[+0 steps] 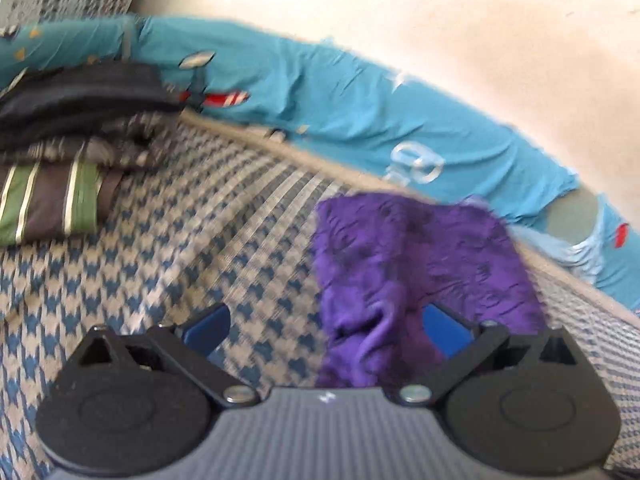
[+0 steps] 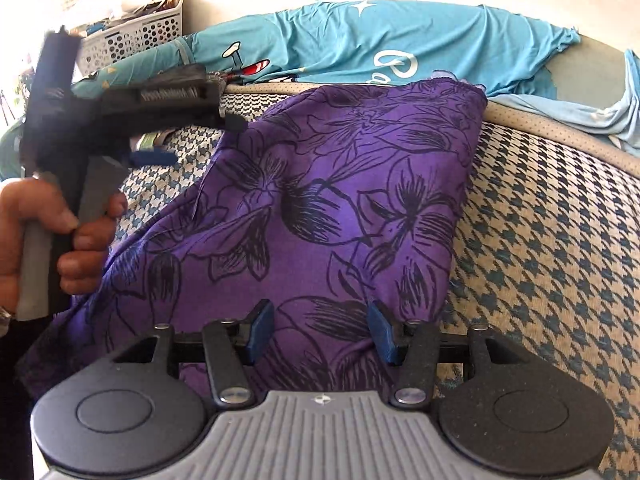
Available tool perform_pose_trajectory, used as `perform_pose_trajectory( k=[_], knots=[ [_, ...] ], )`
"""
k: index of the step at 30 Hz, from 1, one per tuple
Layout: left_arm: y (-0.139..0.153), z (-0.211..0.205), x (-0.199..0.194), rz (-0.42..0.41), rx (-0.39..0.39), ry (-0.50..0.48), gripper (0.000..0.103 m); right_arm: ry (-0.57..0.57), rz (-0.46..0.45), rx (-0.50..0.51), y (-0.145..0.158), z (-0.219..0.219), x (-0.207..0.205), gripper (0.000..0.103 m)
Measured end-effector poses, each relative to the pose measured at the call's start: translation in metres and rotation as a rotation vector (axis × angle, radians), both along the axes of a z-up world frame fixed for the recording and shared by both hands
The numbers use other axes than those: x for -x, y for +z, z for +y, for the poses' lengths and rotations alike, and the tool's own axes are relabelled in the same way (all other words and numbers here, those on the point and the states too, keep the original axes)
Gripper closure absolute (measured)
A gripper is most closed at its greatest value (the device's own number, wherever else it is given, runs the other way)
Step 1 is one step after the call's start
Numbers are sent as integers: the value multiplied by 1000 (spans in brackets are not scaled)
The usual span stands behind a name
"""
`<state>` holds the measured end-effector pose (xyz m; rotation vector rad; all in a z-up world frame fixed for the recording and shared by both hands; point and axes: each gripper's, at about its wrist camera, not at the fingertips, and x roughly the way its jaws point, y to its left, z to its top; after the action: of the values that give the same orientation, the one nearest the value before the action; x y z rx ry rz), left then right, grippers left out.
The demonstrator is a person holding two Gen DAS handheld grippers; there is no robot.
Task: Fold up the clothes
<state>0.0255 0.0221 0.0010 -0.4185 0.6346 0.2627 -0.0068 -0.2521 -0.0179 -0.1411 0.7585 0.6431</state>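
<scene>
Looking at the bed from close up, there's a purple garment with black line-drawn flowers (image 2: 332, 200) spread over a blue-and-cream houndstooth bed cover (image 2: 540, 240). Its far edge sits right against the beige piped edge of the mattress at about 12 o'clock, and the cloth runs back toward 6 o'clock under the right tool (image 2: 319, 334). That tool's two blue-padded fingers (image 2: 262, 332) stand apart, open, hovering just over the fabric with nothing pinched between them as far as I can see.

The left tool (image 1: 326, 330) is spread wide too, blue pads well apart. In its own view, which is pretty blurry, one pad is over the bare houndstooth cover and the other over the purple cloth's left edge, which has a small raised wrinkle there. From the right-hand view you see that same tool out at 9 o'clock, held by a person's hand (image 2: 56, 236) wrapped round a grey handle, a ring just showing at the frame edge.

Off at 10 o'clock in the left view there's a stack of folded clothes (image 1: 76, 120): something dark on top, a grey patterned piece under it, and a brown one with green and white stripes at the bottom. Behind the mattress edge a crumpled turquoise printed sheet (image 2: 360, 40) lies against a pale wall, and a white perforated plastic basket (image 2: 136, 36) sits at 10 o'clock.
</scene>
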Motion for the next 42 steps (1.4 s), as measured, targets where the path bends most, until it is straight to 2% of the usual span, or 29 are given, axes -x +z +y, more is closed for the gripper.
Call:
perform_pose_trajectory(
  k=[2,5,8,16,20,27,36,42],
  knots=[
    [-10,7,-2,37,12,44,0,-1,6,-2,0,0,-2,54],
    [-16,15,-1,54,37,60,0,-5,17,-7,1,0,-5,54],
    [-20,12,-3,77,-15,58,0,-12,30,-17,1,-1,-7,54],
    [-24,7,-6,103,-68,35,0,4,64,-42,5,-7,-10,53],
    [-25,5,-7,109,-81,30,0,1,99,-102,15,-16,-12,49],
    [-25,2,-10,120,-98,24,0,-70,112,-219,27,-36,-24,48],
    [-25,3,-17,169,-130,-39,0,-129,132,-318,35,-40,-53,48],
    [-25,2,-16,164,-136,-30,0,-159,134,-368,38,-41,-79,46]
  ],
)
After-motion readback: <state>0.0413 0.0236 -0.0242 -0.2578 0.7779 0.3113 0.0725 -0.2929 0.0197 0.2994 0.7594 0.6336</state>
